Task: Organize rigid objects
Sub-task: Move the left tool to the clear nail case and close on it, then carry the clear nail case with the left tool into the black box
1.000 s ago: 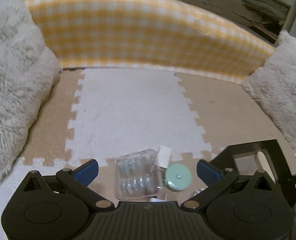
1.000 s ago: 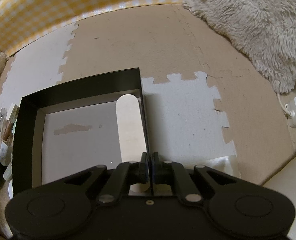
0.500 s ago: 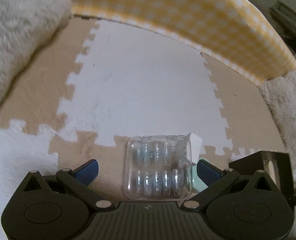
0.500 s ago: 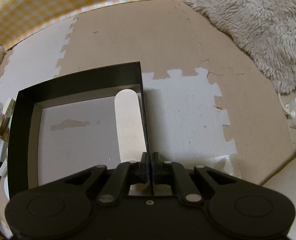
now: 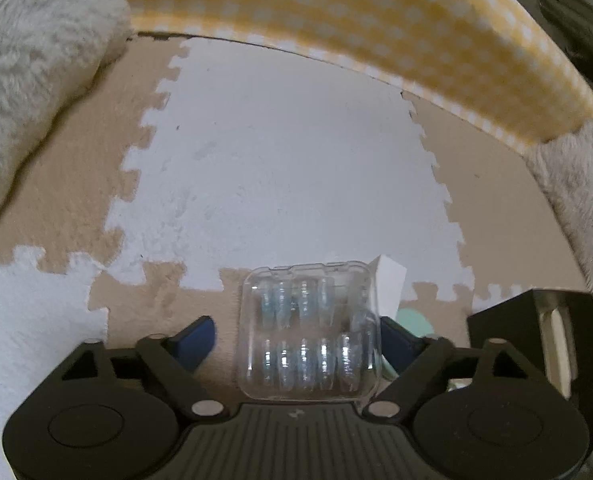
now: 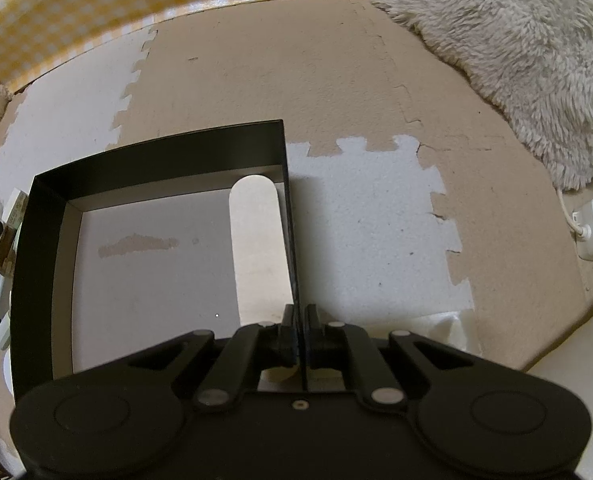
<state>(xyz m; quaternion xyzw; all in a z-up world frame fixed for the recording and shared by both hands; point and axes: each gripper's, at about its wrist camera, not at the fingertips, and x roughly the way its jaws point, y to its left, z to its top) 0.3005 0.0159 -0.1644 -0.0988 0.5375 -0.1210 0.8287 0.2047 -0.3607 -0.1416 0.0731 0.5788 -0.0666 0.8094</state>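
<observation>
While the left gripper (image 5: 296, 334) hangs with its blue-padded fingers (image 5: 194, 338) spread wide, a clear plastic case (image 5: 310, 330) of small blue-tinted pieces sits right between them; the right pad looks very close to the case's side, the left pad well apart, and contact cannot be confirmed. The right gripper (image 6: 300, 320) is clamped tight on the right wall of a black tray (image 6: 164, 152), steadying it on the foam mat (image 6: 368, 216); a pale oblong piece (image 6: 258, 248) lies inside along that wall.

Closing well probably means centring first, so both pads meet the case's flat sides together and it does not twist or skid on the mat. The smooth, rounded shell looks slippery, so a square, low grip seems wiser than a pinch near the top.

Just past the case stand a white block (image 5: 390, 286) and a mint-green round thing (image 5: 412, 320), both near the right finger and likely to be nudged. To the right, the tray shows in the left wrist view, near enough that the carry should be short. Its walls are upright and thin, so the case must go over the rim. Farther out, the white mat tile lies bare up to the yellow checked bolster (image 5: 336, 24), with fluffy cushions (image 5: 36, 72) at the sides.
</observation>
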